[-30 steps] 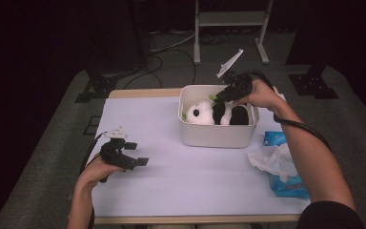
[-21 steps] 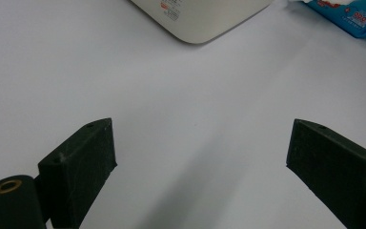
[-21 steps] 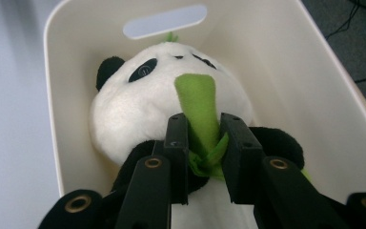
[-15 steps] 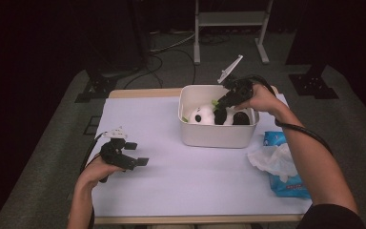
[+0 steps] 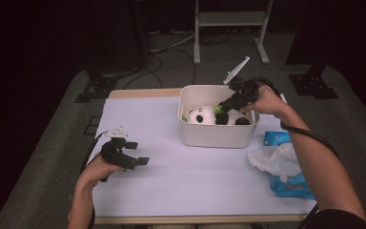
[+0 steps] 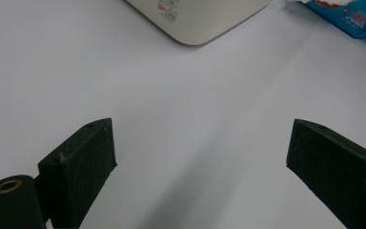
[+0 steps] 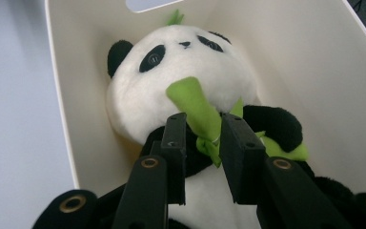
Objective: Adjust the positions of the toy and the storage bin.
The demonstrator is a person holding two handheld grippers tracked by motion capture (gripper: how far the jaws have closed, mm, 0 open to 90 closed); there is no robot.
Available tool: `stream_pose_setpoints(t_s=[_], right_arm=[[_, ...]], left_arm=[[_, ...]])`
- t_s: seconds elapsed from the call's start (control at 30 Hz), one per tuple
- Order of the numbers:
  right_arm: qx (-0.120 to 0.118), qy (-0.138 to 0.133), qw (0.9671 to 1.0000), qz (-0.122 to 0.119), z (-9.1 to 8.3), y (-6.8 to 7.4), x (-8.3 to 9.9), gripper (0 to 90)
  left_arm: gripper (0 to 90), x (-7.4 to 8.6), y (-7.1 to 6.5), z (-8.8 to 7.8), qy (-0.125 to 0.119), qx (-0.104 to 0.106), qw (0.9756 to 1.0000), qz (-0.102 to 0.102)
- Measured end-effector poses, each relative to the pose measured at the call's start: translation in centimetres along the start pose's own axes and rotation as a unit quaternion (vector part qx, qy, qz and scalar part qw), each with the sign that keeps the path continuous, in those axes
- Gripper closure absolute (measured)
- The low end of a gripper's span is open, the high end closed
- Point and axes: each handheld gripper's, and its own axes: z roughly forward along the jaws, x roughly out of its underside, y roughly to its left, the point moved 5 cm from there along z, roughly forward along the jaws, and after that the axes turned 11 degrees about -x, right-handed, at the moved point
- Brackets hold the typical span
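A black and white plush panda lies on its back inside the white bin at the table's far right. In the right gripper view its head points away from me, and a green scarf lies across its neck. My right gripper reaches down into the bin, and its pads close on that green scarf. In the high view the right gripper sits over the bin's far right corner. My left gripper rests open near the table's left edge, with bare table between its jaws.
A blue pack of tissues with a white sheet pulled out lies right of the bin, near the right forearm. The white table top stretches between the two hands. The bin's corner and the pack lie ahead of the left gripper.
The right gripper has shifted slightly inside the bin, and the panda lies a little lower and flatter. The left hand has not moved.
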Motion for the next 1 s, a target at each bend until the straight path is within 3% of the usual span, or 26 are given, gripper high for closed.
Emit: stream_pose_setpoints(t_s=[1.0], right_arm=[[0.003, -0.067, 0.9977, 0.013, -3.6, 2.6, 2.9, 53.1]], left_arm=[[8.4, -0.5, -0.3, 0.1, -0.003, -0.001, 0.9999, 0.012]])
